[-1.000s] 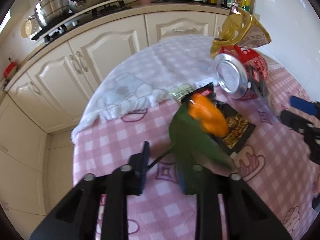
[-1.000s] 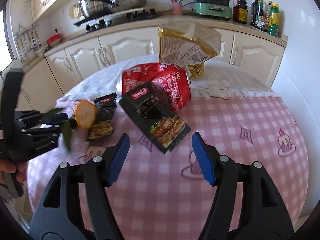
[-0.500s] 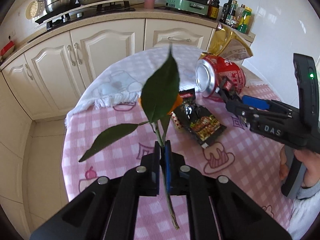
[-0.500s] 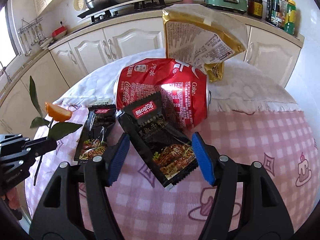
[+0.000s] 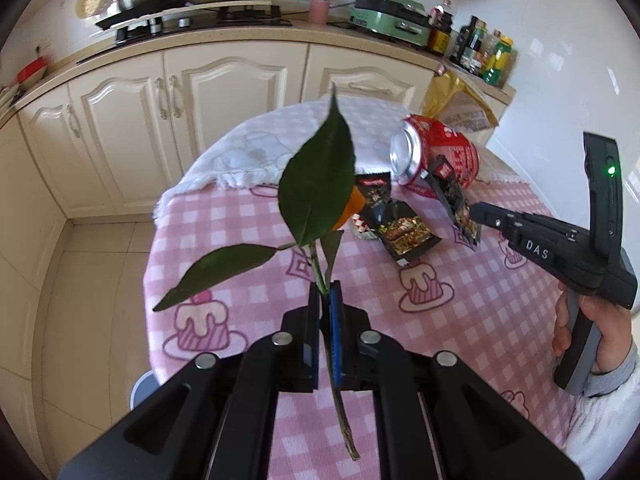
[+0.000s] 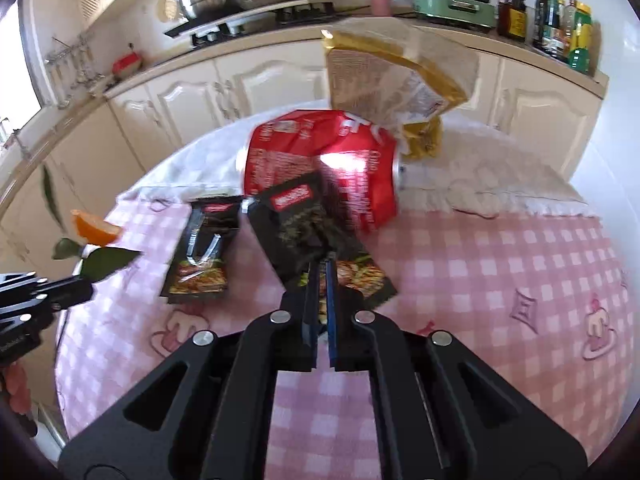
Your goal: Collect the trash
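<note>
We have the left gripper [image 5: 325,300] clenched on the thin brown stem of a leafy twig with a piece of orange peel [image 5: 320,268], held up over the pink checked bench [image 5: 460,340]. The right gripper [image 6: 321,276] is closing on the near edge of a black foil snack wrapper [image 6: 316,232] that leans on a crushed red drink can [image 6: 320,160]. We should let the pads pinch fully before lifting, so the slick foil does not slip, and keep the twig upright and clear.

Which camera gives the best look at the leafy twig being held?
The left wrist view: the leafy twig fills its centre, stem pinched in the left gripper. The right wrist view shows it small at the left edge.
</note>
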Demonstrator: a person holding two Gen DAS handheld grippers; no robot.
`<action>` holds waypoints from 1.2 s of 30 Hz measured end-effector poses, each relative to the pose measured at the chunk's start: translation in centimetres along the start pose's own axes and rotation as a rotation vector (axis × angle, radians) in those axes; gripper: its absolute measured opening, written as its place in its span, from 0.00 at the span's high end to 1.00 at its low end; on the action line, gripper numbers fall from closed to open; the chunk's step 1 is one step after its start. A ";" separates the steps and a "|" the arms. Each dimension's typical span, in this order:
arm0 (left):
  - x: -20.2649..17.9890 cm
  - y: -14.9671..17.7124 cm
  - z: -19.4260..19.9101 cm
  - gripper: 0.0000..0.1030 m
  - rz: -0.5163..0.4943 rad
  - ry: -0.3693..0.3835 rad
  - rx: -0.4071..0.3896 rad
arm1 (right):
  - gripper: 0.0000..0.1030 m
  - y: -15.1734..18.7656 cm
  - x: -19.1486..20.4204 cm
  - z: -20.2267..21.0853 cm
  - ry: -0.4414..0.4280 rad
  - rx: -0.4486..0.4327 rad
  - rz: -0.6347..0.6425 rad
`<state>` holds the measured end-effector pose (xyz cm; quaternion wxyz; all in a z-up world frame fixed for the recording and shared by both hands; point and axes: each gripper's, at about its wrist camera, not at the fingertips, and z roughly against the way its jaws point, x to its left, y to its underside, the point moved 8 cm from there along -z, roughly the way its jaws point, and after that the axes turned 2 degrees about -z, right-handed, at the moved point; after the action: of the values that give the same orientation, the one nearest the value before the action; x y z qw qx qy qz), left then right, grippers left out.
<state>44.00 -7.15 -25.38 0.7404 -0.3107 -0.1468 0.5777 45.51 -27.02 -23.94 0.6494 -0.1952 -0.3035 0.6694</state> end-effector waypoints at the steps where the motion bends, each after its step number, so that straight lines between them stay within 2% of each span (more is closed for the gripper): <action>1: 0.0 0.1 0.2 0.96 0.007 0.001 -0.004 | 0.36 -0.1 -0.2 0.2 0.005 -0.013 -0.014; 2: 0.0 0.2 0.3 0.96 0.008 0.001 -0.005 | 0.30 -0.2 -0.3 0.5 0.009 -0.037 -0.016; 8: 0.4 0.2 0.5 0.95 0.019 0.005 -0.010 | 0.31 -1.1 -0.1 -0.4 0.038 -0.028 0.024; 13: 0.5 -0.2 0.1 0.96 0.023 0.010 -0.015 | 0.31 -1.7 0.5 -2.2 0.007 0.002 0.028; 17: 0.6 0.1 -1.3 0.96 0.009 0.009 0.017 | 0.31 -1.8 0.5 -3.4 -0.031 0.047 0.015; 20: 0.5 0.0 -1.9 0.93 0.011 0.014 0.020 | 0.31 -1.8 0.5 -4.0 -0.027 0.064 0.025; 22: 0.5 -0.2 -2.2 0.78 0.011 0.006 0.019 | 0.39 -1.8 0.6 -4.1 -0.013 0.067 0.045; 23: 0.6 -0.3 -2.2 0.76 0.008 -0.003 0.012 | 0.41 -1.8 0.7 -4.1 -0.002 0.067 0.057; 27: 1.0 -0.6 -2.4 0.74 0.023 0.003 0.011 | 0.50 -1.4 1.1 -4.2 0.045 0.068 0.110; 29: 1.3 -0.8 -2.5 0.74 0.030 -0.003 0.011 | 0.56 -1.1 1.5 -4.0 0.038 0.067 0.126; 30: 1.4 -0.8 -2.4 0.73 0.031 -0.001 0.011 | 0.66 -1.0 1.7 -3.8 0.032 0.065 0.136; 34: 1.6 -1.0 -2.3 0.71 0.034 -0.002 0.005 | 0.71 -0.5 1.6 -3.3 0.044 0.058 0.133; 36: 1.5 -0.9 -2.3 0.65 0.032 -0.004 0.002 | 0.71 -0.3 1.3 -2.6 0.037 0.043 0.111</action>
<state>46.44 -6.48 -26.75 0.7311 -0.3113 -0.1427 0.5901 47.30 -25.38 -25.52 0.6208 -0.2102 -0.2656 0.7071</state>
